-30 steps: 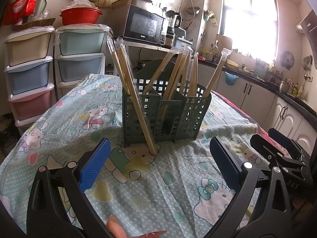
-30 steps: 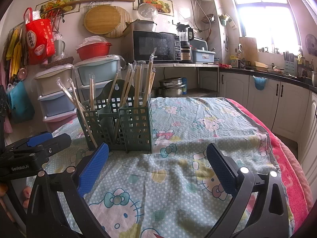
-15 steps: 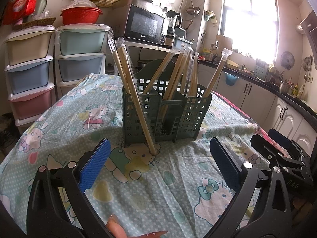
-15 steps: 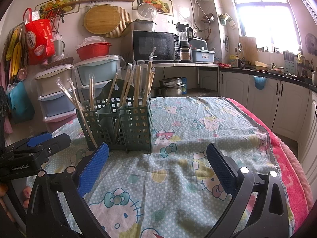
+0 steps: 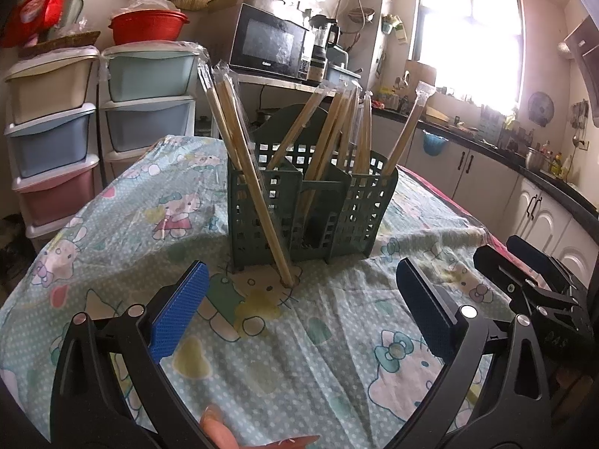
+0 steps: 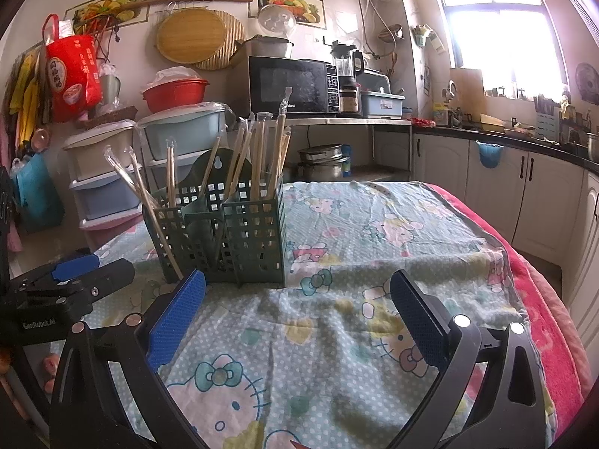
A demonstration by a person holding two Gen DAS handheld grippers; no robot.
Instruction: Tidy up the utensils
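A dark green slotted utensil holder (image 5: 310, 205) stands on the table and holds several wrapped pairs of wooden chopsticks (image 5: 352, 127). One wrapped pair (image 5: 258, 194) leans against the holder's outside, its tip on the cloth. My left gripper (image 5: 299, 299) is open and empty, a short way in front of the holder. The holder shows at the left in the right wrist view (image 6: 221, 232). My right gripper (image 6: 297, 303) is open and empty, in front of the holder and to its right. Each gripper shows in the other's view.
The table wears a pale green cartoon-cat cloth (image 5: 149, 224) over a red one (image 6: 543, 299). Stacked plastic drawers (image 5: 52, 142) stand behind on the left. A microwave (image 6: 292, 86) and counter with cabinets (image 6: 505, 187) line the back and right.
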